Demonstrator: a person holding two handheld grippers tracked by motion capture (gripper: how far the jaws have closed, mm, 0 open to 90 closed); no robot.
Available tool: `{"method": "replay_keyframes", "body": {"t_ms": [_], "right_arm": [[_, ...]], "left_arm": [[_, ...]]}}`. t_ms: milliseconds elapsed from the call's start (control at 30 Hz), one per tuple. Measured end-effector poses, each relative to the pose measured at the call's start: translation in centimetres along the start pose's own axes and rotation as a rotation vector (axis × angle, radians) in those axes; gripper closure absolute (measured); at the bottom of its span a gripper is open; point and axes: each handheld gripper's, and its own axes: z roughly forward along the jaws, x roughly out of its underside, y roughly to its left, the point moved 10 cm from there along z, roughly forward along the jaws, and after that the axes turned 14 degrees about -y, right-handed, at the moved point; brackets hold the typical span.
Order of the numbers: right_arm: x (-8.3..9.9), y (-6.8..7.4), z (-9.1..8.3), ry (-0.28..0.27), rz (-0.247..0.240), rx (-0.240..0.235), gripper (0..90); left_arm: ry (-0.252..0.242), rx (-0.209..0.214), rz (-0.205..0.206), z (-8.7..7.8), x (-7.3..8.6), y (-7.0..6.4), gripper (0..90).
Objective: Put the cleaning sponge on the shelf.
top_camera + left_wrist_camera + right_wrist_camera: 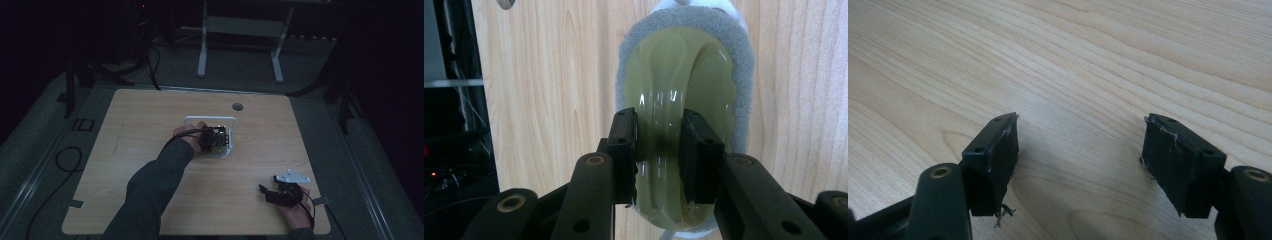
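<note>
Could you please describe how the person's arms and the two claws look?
The left arm wears a dark grey long sleeve. The left claw has two black jaws with flat rectangular pads on rounded black links with brass-coloured rivets. The right claw has the same black pads, frayed at the edges. From above, a grey three-cornered plate tops it, and black cables trail from both.

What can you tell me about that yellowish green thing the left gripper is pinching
The scrubber is an oval pad: a glossy, translucent yellow-green raised handle loop, plastic or silicone by its look, on a grey spongy base. The left gripper is shut on the loop, one black jaw pad on each side. It lies in a white tray near the middle of the wooden table.
</note>
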Motion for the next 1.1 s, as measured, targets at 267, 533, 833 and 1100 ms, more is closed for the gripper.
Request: {"method": "replay_keyframes", "body": {"t_ms": [267,533,833,1100], "right_arm": [[0.0,0.0,0.0,0.0,0.0,0.0,30.1],[0.0,0.0,0.0,0.0,0.0,0.0,30.1],[0.0,0.0,0.0,0.0,0.001,0.0,30.1],[0.0,0.0,0.0,-0.002,-0.001,0.0,30.2]], "left_arm": [[-0.009,0.0,-0.022,-0.3,-0.1,0.1,63.3],[-0.01,0.006,-0.073,-1.0,-0.1,0.1,58.3],[-0.055,0.023,-0.126,-2.5,-0.6,0.0,56.5],[-0.129,0.045,-0.218,-5.0,-0.7,-0.1,57.2]]}}
